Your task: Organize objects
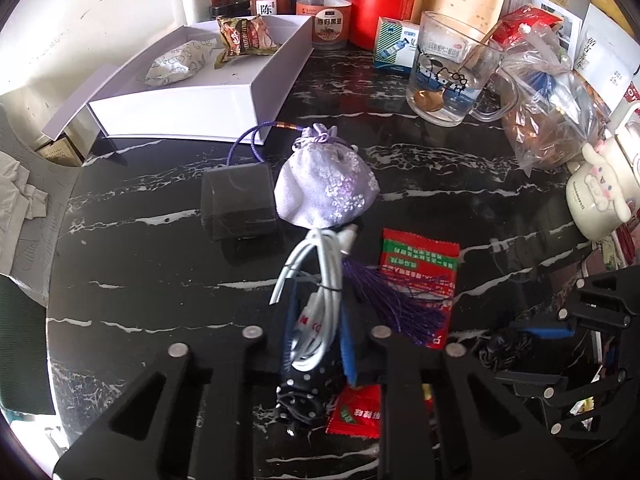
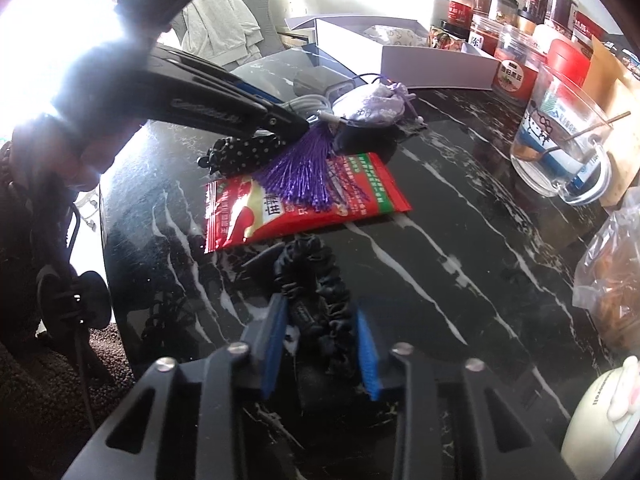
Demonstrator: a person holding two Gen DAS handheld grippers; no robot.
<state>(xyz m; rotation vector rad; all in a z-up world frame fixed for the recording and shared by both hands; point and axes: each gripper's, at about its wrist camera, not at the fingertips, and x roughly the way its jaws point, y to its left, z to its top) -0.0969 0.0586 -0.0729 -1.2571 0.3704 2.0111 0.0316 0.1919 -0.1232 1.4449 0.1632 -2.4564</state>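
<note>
My left gripper (image 1: 318, 320) is shut on a coiled white cable (image 1: 320, 280) on the black marble table (image 1: 160, 280). A black polka-dot fabric piece (image 1: 304, 392) lies just beneath the jaws. Beyond the cable sits a lilac sachet pouch (image 1: 328, 184); its purple tassel (image 1: 392, 300) trails over a red snack packet (image 1: 420, 276). My right gripper (image 2: 320, 320) is shut on a black scrunchie (image 2: 316, 280), low over the table in front of the red packet (image 2: 304, 204). From the right wrist view, the left gripper (image 2: 296, 124) reaches in from the left.
A white open box (image 1: 180, 116) holding snack packs stands at the back left, with a small black box (image 1: 238, 204) in front of it. Jars and a red tin (image 1: 384, 0) line the back. A glass mug (image 1: 448, 72), a plastic bag (image 1: 556, 120) and a cream mug (image 1: 600, 196) crowd the right.
</note>
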